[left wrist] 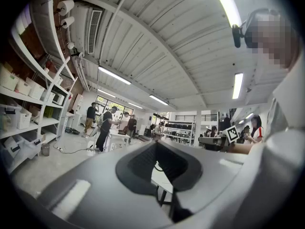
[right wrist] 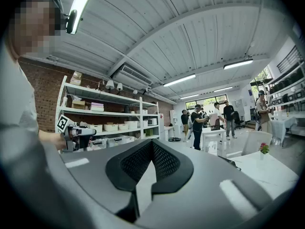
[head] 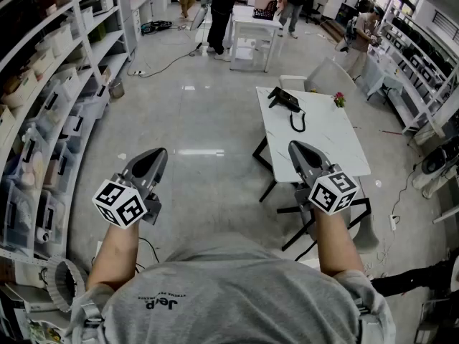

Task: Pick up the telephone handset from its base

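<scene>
Head view: the left tool (head: 153,155) and right tool (head: 298,147) are held level over the floor. The phone (head: 287,101), with the handset (head: 275,97) on it, sits at the far end of the white counter (head: 326,145), well ahead of the right tool.

Left gripper view: the left tool (left wrist: 156,144) has its jaws together, holding nothing.

Right gripper view: the right tool (right wrist: 152,142) is closed and empty, and the counter (right wrist: 271,173) lies to its right.
</scene>
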{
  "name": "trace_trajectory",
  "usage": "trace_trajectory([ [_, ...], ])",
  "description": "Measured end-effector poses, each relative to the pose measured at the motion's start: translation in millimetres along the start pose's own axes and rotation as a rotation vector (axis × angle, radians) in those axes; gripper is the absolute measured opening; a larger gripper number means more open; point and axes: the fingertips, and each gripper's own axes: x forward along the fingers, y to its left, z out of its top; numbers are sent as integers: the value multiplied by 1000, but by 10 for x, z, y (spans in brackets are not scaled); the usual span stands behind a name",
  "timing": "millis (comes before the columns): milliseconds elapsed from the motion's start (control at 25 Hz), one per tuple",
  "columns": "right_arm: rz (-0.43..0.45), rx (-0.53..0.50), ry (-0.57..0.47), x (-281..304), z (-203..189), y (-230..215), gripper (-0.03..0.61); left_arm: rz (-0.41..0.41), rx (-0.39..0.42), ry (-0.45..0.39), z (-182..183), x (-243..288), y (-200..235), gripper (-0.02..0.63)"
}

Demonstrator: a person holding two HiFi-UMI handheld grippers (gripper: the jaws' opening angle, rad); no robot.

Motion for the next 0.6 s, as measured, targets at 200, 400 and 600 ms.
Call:
trace_trajectory([
  [200, 8, -5, 5, -28, 0, -107, 3, 8, 4, 0, 4, 88, -87, 58],
  [400, 20, -14, 4, -93, 60, -227, 3, 10, 10, -3, 18, 209, -233, 58],
  [600, 46, -23, -10, -175, 104, -329, 3, 14, 14, -1, -46, 324, -409, 58],
])
